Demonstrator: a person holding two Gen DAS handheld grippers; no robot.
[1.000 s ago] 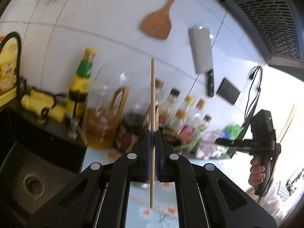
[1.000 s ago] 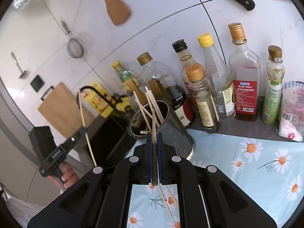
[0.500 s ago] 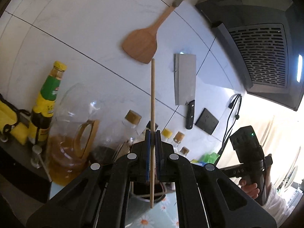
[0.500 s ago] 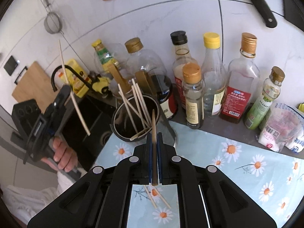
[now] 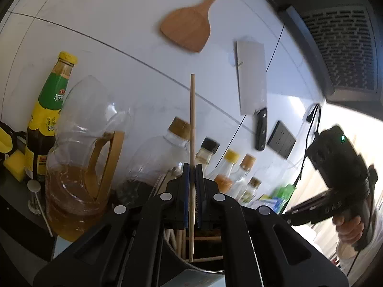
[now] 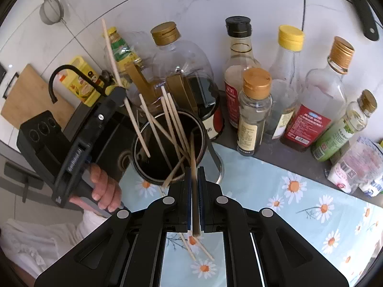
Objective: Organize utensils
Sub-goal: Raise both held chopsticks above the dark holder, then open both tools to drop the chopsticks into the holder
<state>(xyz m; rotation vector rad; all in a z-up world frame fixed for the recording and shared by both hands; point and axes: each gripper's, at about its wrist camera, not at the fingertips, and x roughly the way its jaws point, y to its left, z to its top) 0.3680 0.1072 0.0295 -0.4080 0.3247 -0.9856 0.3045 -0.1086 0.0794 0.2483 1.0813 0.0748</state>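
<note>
- my left tool (image 5: 192,181) is clamped on a chopstick (image 5: 192,124), its lower tip over the holder (image 6: 153,148).
- my right tool (image 6: 195,184) is clamped on another chopstick (image 6: 193,157) just beside the holder's rim.

Wooden spatula (image 5: 185,30) and cleaver (image 5: 252,79) hang on the white tiled wall; range hood (image 5: 340,47) upper right; wall socket (image 5: 281,142) just beside the cleaver's handle. Bottles line the dark ledge: black-capped bottle (image 6: 238,71), yellow-capped bottle (image 6: 287,76), red-labelled bottle (image 6: 318,100); daisy-print cloth (image 6: 299,205) covers the counter; cutting board (image 6: 26,98) leans at left.
</note>
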